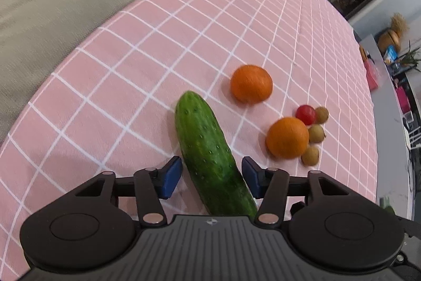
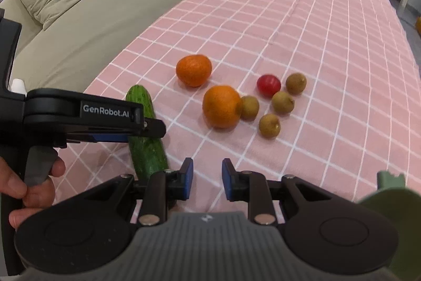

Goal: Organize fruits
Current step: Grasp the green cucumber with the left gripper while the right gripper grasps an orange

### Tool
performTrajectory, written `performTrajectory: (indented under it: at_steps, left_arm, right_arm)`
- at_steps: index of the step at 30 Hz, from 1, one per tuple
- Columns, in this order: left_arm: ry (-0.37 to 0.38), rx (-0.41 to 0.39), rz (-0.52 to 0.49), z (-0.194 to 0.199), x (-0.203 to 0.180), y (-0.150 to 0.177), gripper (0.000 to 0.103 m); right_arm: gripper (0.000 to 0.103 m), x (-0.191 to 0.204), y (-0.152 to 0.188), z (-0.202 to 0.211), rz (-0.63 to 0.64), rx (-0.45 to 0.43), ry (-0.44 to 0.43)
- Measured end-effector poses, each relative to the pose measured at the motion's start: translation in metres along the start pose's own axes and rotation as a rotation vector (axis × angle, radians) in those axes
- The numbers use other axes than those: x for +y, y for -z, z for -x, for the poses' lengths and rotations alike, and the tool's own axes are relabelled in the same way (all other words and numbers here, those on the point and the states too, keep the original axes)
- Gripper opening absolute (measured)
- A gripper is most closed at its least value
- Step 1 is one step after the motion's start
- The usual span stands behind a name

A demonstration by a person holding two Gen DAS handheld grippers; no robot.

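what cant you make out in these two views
- Near end of the cucumber: left wrist view, under the left gripper body.
- Middle of the cucumber: right wrist view, behind the left gripper's finger.
- A green thing: right wrist view, cut off by right edge, blurred.

Green cucumber (image 1: 208, 154) flat on pink cloth, two oranges (image 1: 251, 84) and small fruits beside.
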State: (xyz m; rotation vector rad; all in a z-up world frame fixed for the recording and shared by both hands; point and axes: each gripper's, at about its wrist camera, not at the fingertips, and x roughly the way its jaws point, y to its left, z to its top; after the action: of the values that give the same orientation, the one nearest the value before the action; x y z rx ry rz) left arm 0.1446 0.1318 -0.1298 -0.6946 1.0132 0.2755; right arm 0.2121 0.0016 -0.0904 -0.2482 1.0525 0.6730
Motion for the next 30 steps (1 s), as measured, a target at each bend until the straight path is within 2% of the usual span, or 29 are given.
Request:
performTrajectory:
  at_steps: [2,6,8,9,15,17,21,30]
  left_arm:
    - [0.008,-0.009,-0.013,0.0,-0.002,0.0,0.054]
    - [0.001,0.0,-0.035,0.002,-0.005,0.0,0.052]
    - [0.005,0.026,-0.04,0.006,-0.004,-0.005,0.051]
    - [0.001,0.038,-0.047,0.007,-0.004,-0.007,0.051]
    - [-0.125,0.073,-0.153,0.012,-0.011,-0.013,0.051]
    - [-0.126,0.083,-0.122,0.01,-0.005,-0.014,0.052]
    - [-0.104,0.084,-0.055,0.007,0.004,-0.015,0.052]
    - [-0.161,0.072,-0.11,-0.002,-0.012,-0.009,0.057]
  right_arm:
    - [0.021,0.001,-0.004,-0.002,0.029,-0.022,0.022]
    - [0.022,0.005,-0.012,-0.008,0.128,-0.044,0.071]
    - [0.034,0.007,-0.016,-0.01,0.166,-0.06,0.083]
    - [0.036,0.009,-0.018,-0.011,0.191,-0.071,0.088]
    - [0.041,0.024,-0.028,-0.025,0.385,-0.095,0.146]
    - [0.041,0.028,-0.03,-0.032,0.436,-0.087,0.164]
    - [0.042,0.031,-0.032,-0.043,0.481,-0.069,0.174]
    - [0.042,0.037,-0.03,-0.055,0.532,-0.058,0.208]
